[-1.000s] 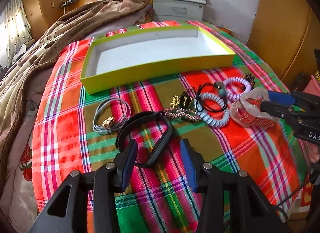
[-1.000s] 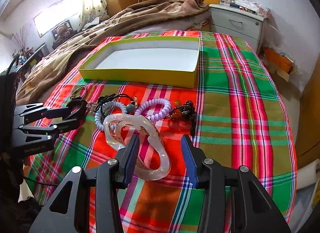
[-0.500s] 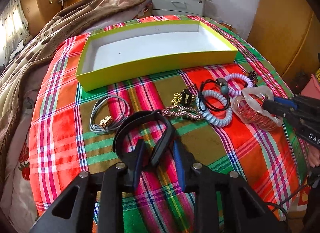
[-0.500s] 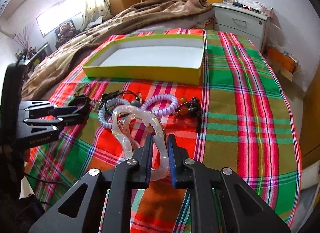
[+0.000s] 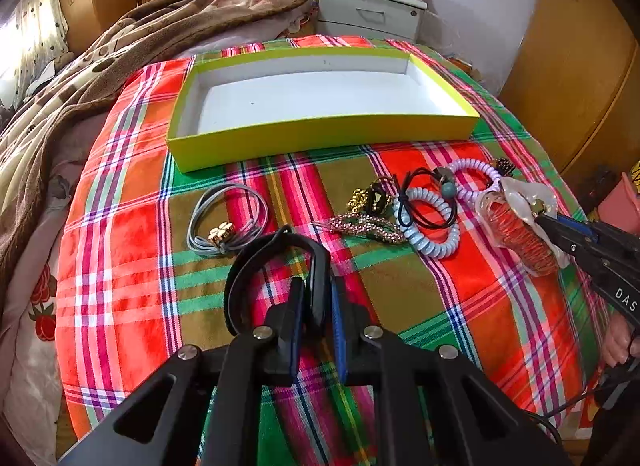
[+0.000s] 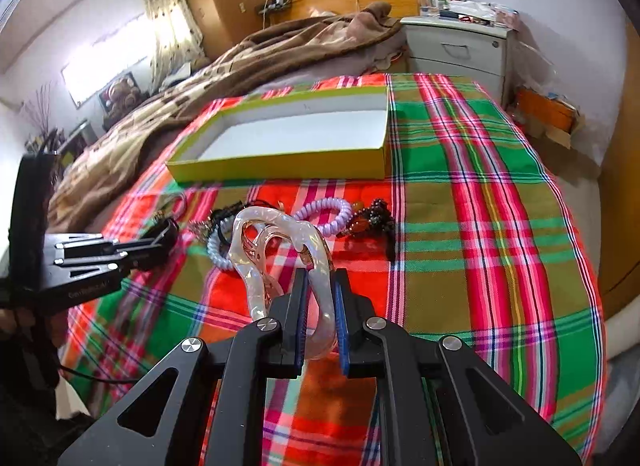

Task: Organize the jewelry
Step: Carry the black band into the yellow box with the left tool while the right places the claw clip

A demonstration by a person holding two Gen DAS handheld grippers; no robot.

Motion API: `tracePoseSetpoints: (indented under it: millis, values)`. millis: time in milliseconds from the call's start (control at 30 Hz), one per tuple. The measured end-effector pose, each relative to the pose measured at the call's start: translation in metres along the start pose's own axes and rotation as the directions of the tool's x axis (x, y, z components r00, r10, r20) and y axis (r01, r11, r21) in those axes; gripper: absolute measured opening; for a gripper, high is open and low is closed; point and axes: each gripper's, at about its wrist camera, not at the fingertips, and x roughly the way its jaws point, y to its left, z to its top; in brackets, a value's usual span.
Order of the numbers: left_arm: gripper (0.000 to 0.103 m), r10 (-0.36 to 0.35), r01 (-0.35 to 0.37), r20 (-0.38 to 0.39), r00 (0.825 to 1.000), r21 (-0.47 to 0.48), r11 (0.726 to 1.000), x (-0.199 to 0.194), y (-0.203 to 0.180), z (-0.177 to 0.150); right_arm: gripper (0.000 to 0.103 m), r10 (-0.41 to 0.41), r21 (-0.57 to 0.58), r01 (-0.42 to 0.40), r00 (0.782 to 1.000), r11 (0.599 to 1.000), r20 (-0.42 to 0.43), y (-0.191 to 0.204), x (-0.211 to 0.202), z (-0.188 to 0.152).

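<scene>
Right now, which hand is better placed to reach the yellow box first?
Left, probably: left gripper has jaws shut on the black band, yellow box straight ahead. The right gripper has jaws closing on the pearly clip, box off left.

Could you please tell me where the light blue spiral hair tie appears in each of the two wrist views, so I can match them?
Left wrist view: the light blue spiral hair tie lies right of centre on the plaid cloth, below the box.
Right wrist view: it lies left of centre, mostly hidden behind the pearly clip.
Shared landmark: the yellow-green box.
</scene>
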Motion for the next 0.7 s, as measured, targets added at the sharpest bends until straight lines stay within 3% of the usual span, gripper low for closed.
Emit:
tracePoseSetpoints:
  millis: [433, 700]
  values:
    - [0.013, 0.012, -0.01, 0.06, 0.998, -0.046, 0.999, -0.028, 0.014, 0.012, 0.013, 0.004, 0.03, -0.006, 0.997, 1.0, 0.075, 0.008, -0.011, 0.029]
    - [0.013, 0.011, -0.004, 0.097, 0.995, -0.08, 0.997, -0.036, 0.03, 0.039, 0.013, -0.033, 0.034, 0.03, 0.994, 0.999, 0.103, 0.008, -0.005, 0.059]
